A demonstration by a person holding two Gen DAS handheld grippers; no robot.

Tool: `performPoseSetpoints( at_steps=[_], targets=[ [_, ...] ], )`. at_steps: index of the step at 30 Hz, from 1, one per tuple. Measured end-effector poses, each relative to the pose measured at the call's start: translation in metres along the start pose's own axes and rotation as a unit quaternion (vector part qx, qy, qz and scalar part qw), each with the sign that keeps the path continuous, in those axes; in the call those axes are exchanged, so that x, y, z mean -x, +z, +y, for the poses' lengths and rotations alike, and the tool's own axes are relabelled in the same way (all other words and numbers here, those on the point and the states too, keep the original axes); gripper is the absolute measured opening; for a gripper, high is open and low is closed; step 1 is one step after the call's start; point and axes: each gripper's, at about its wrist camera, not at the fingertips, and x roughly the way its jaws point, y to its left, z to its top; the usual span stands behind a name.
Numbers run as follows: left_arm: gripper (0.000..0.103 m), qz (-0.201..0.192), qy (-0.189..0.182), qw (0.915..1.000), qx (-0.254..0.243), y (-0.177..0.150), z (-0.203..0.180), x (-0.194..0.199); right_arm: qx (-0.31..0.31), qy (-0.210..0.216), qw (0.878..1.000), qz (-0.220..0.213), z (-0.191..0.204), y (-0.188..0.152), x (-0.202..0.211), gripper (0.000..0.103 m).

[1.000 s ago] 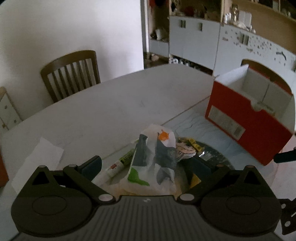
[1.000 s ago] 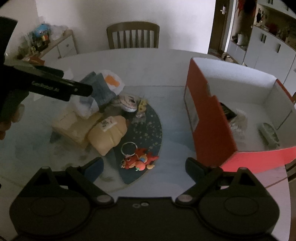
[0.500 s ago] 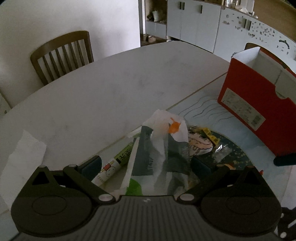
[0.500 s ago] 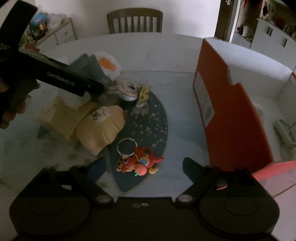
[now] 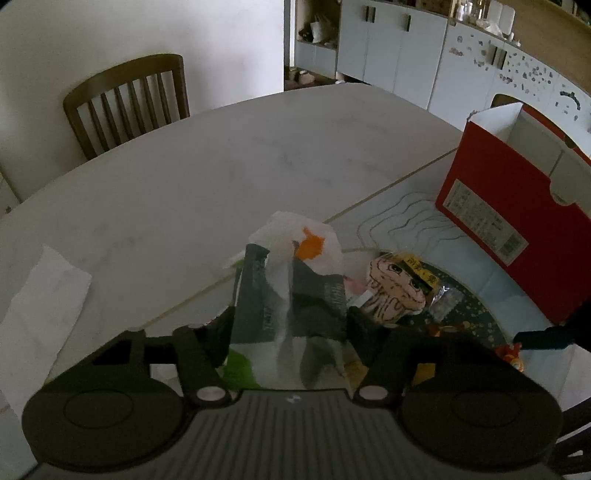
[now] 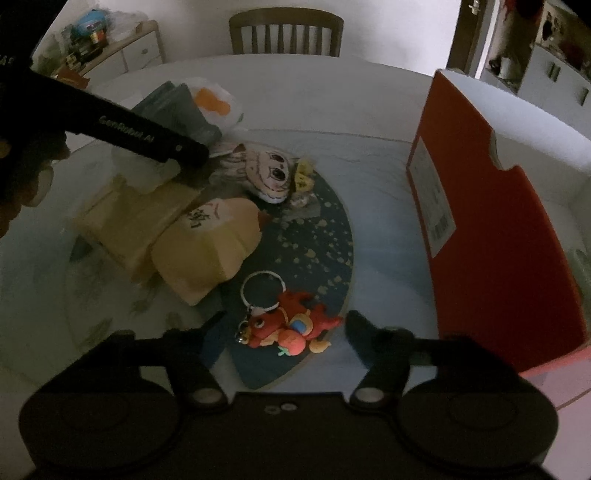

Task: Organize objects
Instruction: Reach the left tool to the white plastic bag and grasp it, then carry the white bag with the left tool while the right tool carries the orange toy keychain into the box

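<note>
On the table (image 5: 221, 155), the plastic bag (image 5: 291, 295) lies left of the round plush face (image 6: 271, 173). The dragon keychain (image 6: 291, 326) rests nearer on the fan-shaped mat (image 6: 325, 236), left of the open box (image 6: 491, 221). 1 chair (image 6: 286, 31) stands behind the table.

Dim, underexposed; soft daylight from far room; fisheye bending at edges; slight blur.

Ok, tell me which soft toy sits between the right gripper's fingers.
The red dragon keychain, the one with the metal ring. It lies between the closing right gripper jaws; the cartoon-face plush and tan plush lie farther off.
</note>
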Motion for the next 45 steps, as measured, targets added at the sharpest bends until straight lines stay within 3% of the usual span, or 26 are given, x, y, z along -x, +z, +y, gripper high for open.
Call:
performPoseSetpoints(
  at_steps=[5, 11, 26, 45],
  targets=[
    [0.043, -0.003, 0.011, 0.9999, -0.004, -0.001, -0.004, 0.005, -0.009, 0.002, 1.000, -0.003, -0.001, -0.002, 0.005, 0.054],
    [0.035, -0.014, 0.023, 0.9996, 0.003, -0.003, -0.005, 0.018, -0.023, -0.001, 1.000, -0.012, -0.007, -0.006, 0.014, 0.053],
    [0.033, -0.025, 0.002, 0.9994, 0.022, -0.017, -0.016, 0.071, -0.038, 0.003, 0.998, -0.054, -0.019, -0.013, 0.083, 0.053],
    [0.033, -0.032, -0.053, 0.9981, -0.010, -0.013, -0.088, 0.131, -0.038, 0.009, 0.992, -0.117, -0.056, -0.006, 0.156, 0.053]
  ],
)
